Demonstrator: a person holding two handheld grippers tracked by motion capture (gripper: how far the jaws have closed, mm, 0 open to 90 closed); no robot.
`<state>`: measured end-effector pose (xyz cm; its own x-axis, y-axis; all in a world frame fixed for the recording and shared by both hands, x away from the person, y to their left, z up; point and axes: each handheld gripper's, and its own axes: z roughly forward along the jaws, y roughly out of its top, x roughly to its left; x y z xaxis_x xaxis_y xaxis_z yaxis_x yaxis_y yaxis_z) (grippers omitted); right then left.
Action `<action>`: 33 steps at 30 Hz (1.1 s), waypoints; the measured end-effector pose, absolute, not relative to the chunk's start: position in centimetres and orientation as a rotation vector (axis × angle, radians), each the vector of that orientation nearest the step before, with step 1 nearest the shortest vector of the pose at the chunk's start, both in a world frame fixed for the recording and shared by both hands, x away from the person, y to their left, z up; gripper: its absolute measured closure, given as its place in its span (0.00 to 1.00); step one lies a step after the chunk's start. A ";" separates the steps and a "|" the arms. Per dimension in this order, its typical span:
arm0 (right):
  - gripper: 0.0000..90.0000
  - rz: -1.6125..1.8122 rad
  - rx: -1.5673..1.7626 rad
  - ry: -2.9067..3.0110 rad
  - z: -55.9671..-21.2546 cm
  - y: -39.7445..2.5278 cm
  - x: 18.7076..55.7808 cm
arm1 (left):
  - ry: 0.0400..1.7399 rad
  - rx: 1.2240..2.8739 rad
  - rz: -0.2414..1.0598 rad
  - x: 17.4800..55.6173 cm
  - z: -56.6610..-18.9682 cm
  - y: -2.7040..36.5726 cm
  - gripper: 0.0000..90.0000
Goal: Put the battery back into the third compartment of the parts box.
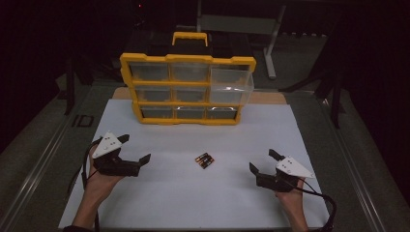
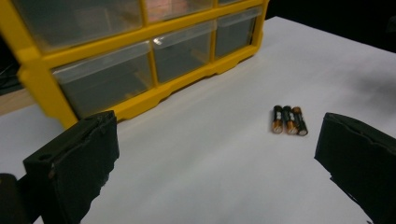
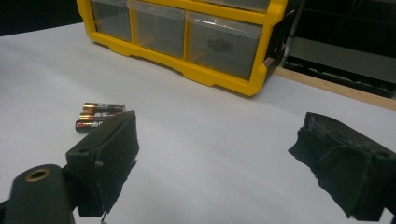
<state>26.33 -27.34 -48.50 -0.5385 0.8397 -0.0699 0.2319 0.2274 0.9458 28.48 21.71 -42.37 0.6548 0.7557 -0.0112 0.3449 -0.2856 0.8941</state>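
Three black and copper batteries lie side by side on the white sheet, midway between my two grippers. The batteries appear ahead of the left jaws, and the batteries sit just past the right gripper's left jaw. My left gripper is open and empty, to the batteries' left. My right gripper is open and empty, to their right. A yellow organizer with clear drawers stands at the far edge of the sheet; its top right drawer is pulled out.
The organizer has a yellow carry handle on top. A dark item lies inside the organizer's bottom right drawer. Metal rails run along both table sides, and a grey stand is behind the table.
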 end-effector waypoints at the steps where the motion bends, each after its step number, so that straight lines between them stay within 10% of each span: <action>1: 0.14 1.321 0.979 1.909 -48.5 -27.4 26.3 | 0.862 1.893 0.517 28.7 -42.3 21.4 0.00; 33: 0.13 1.322 0.994 1.880 -48.6 -27.3 26.3 | 0.811 2.033 0.412 33.6 -41.2 15.8 0.00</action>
<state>26.31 -27.29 -48.58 -0.5196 0.8517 -0.0687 0.2233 0.2130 0.9512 33.64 15.84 -41.24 0.7314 0.6818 -0.0167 0.3888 -0.3967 0.8315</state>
